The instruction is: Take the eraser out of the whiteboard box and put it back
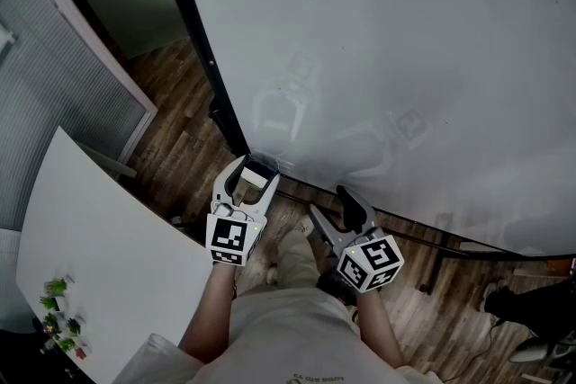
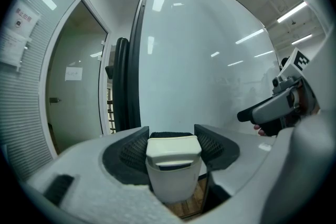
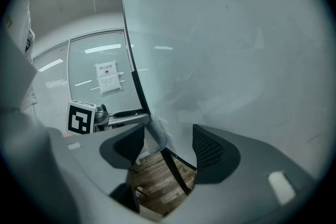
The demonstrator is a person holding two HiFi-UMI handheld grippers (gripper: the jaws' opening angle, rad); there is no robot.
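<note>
Left gripper [image 1: 256, 176]: lower centre, jaws closed on the eraser.
Whiteboard [image 1: 405, 58]: fills the upper right.
Right gripper [image 1: 332, 205]: just right of the left one, jaws apart, nothing between them.
Whiteboard box [image 2: 171, 183]: between the left jaws.
Eraser [image 2: 173, 149]: seated in the box's top.

I see the pale cream box [image 2: 171, 181] upright, clamped btwn the left gripper's [image 1: 256, 174] pads, up off the floor near the whiteboard's [image 1: 378, 40] lower-left corner. Eraser [image 2: 173, 148], cream w/ dark felt on its far side, sits in the box top, poking out.
</note>
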